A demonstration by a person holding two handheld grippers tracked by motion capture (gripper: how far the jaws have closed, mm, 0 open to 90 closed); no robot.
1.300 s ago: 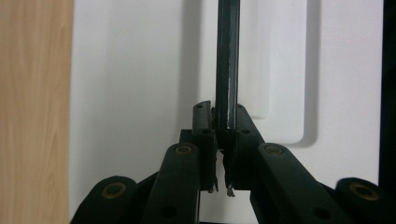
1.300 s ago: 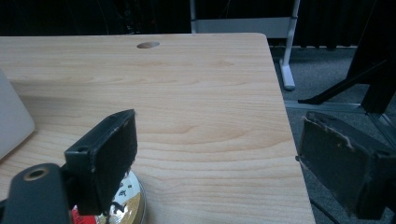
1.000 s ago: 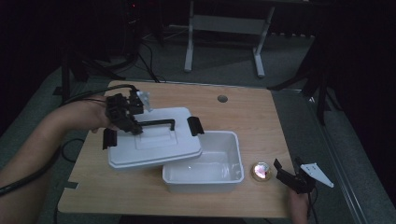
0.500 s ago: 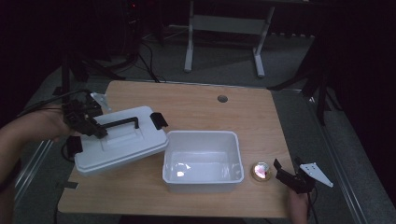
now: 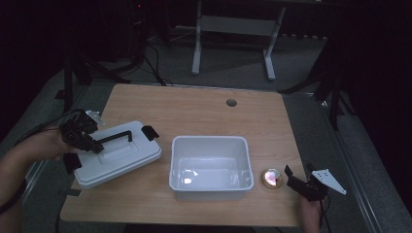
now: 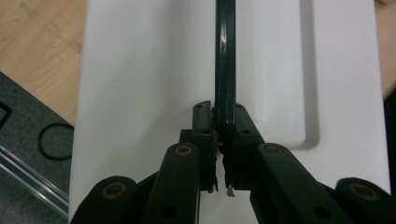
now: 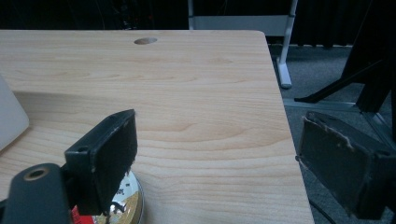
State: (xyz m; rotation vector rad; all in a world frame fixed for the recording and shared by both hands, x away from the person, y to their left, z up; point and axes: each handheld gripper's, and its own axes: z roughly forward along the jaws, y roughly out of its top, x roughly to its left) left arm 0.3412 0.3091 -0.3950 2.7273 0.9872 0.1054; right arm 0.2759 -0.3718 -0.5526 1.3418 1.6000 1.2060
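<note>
One lid handle (image 6: 225, 70) clamped btwn left gripper (image 6: 218, 122) jaws.

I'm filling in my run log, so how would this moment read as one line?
left claw: shut on lid handle | lid: left of bin | right claw: open by tin

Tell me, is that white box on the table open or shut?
Open. The box shows its bare inside, and its lid lies on the table beside it, held by its black handle in the left gripper.

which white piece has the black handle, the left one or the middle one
The left one: the flat white lid, its black handle clamped by the left gripper. The middle white bin has none.
</note>
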